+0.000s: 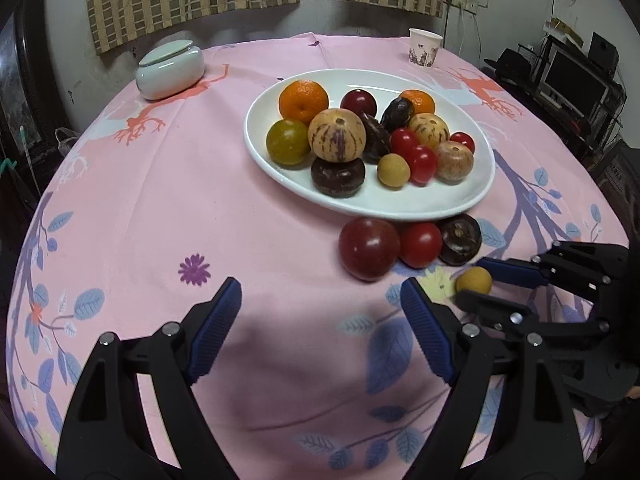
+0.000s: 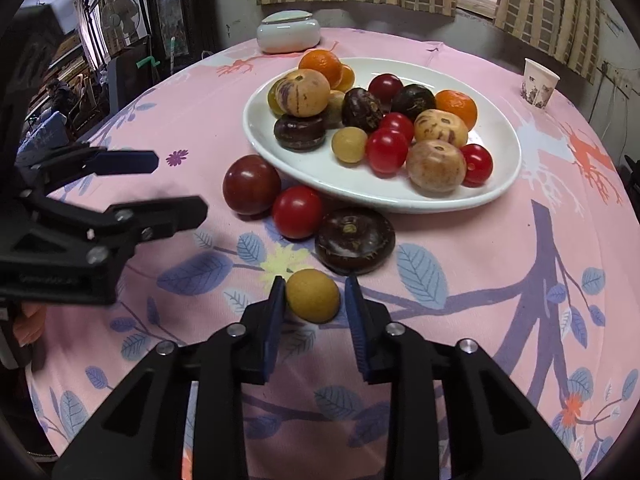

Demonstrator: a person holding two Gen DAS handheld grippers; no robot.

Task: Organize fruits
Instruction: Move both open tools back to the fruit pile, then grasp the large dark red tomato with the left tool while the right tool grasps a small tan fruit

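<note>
Four fruits lie loose on the bench beside the white plate (image 2: 496, 196). Right tool (image 2: 312, 300) has narrowed onto the small yellow fruit (image 2: 313, 295) between its fingertips; best lifted gently, squeezing lightly. Left tool (image 1: 320, 312) hangs wide, empty.

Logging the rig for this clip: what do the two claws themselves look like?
Both match: the left claw and right claw have matte black plastic linkage arms with silver pivot screws, cut-out slots, and long blue ribbed pads. No cables or markings are legible.
</note>
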